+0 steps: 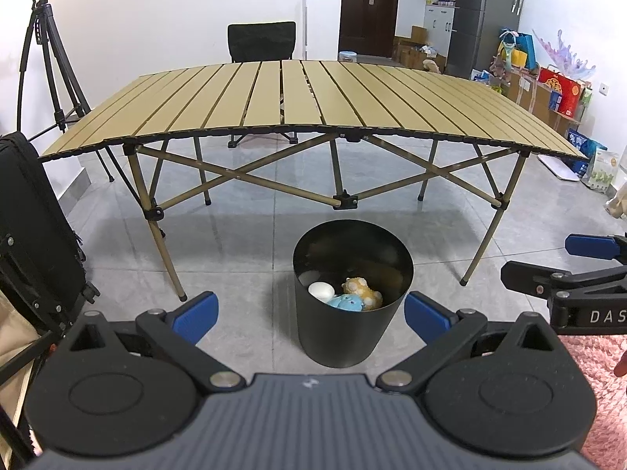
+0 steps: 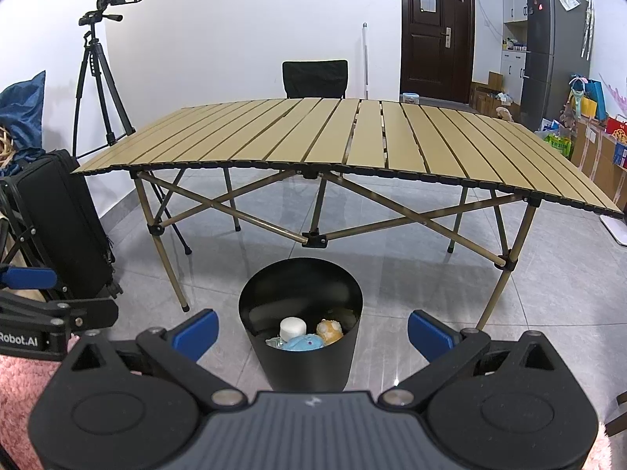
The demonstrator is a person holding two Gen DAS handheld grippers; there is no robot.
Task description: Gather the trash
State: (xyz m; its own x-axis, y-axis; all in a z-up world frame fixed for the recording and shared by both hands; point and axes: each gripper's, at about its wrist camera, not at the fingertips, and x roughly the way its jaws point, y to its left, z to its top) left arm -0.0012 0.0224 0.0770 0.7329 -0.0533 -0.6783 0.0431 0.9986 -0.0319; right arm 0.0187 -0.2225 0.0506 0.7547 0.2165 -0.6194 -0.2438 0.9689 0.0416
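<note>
Left gripper [image 1: 311, 315] spread wide, blue pads apart, nothing between them; right gripper [image 2: 312, 333] same, wide apart and empty. Both hang above the floor, aimed at the black bin [image 1: 352, 293], which stands on grey glossy tiles [image 1: 243, 258] just in front of the folding table [image 1: 305, 98]. The right gripper also shows at the right edge of the left wrist view, the left one at the left edge of the right wrist view.

Inside the bin: white rounded item [image 1: 321, 290], blue plush [image 1: 345, 301], orange-yellow plush [image 1: 362, 291], all at the bottom, touching each other. Right wrist view shows the same three plus something pale, partly hidden, beside the blue plush.

Table top is tan slats with dark gaps, bare, on crossed tan legs with black joints. Black chair [image 1: 261, 41] behind its far edge. Tripod [image 1: 43, 51] by the white wall at left, black soft case [image 1: 35, 235] on a folding frame near the left gripper. Dark door [image 1: 368, 8] at the back, grey fridge [image 1: 486, 11] to its right, boxes and coloured bags [image 1: 548, 78] along the right wall. Pink fluffy rug [image 1: 595, 372] at lower right.
</note>
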